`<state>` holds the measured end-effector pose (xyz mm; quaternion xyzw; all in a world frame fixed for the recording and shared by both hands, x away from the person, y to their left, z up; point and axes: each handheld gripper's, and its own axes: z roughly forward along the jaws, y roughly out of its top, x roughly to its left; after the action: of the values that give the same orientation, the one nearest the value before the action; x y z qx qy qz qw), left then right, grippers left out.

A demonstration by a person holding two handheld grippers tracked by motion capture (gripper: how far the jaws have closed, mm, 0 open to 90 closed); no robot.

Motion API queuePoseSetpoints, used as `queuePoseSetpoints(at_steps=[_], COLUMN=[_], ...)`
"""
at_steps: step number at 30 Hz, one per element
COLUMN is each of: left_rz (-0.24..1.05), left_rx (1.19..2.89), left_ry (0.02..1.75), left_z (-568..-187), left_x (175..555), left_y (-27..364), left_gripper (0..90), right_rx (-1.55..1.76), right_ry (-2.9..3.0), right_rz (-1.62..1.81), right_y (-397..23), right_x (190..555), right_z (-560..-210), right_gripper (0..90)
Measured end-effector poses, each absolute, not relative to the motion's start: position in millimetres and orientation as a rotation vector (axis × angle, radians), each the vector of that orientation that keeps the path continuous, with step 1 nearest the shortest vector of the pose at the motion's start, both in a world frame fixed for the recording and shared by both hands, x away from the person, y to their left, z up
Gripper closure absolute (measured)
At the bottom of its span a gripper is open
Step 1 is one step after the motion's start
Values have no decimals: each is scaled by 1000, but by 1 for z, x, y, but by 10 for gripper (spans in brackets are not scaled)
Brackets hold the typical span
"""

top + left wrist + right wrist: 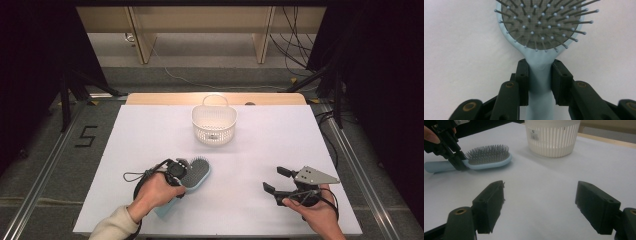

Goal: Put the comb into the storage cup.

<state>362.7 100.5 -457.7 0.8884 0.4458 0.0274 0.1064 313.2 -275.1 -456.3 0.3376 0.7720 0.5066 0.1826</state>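
A light blue hairbrush (198, 172) lies bristles up on the white table, left of centre near the front edge. My left gripper (179, 179) is shut on the brush where handle meets head. In the left gripper view both pads press the neck of the hairbrush (541, 25), with my left gripper (540, 66) coming from the handle end. The right gripper view has the hairbrush (486, 157) flat on the table and the left gripper (455, 157) clamped on it. My right gripper (275, 179) stands open at the front right, nothing between the jaws of the right gripper (541, 191).
A white slotted basket (214, 127) with a handle stands at the back centre of the white tabletop (280, 140); its ribbed wall (552, 140) rises beyond the right gripper. A wooden edge runs behind the table, and cables lie on the floor beyond.
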Motion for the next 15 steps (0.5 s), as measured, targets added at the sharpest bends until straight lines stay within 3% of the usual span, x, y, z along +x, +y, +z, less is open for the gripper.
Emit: queuePoseSetpoints(at_steps=[15], left_rz=[175], left_rx=[2521], left_ry=[1263], left_z=[-444], left_x=[358], left_y=[105], left_gripper=[699], right_rx=[949], right_ry=[2163], right_rz=[1459], right_y=[-274], right_x=[312], right_z=[-456], right_gripper=[218])
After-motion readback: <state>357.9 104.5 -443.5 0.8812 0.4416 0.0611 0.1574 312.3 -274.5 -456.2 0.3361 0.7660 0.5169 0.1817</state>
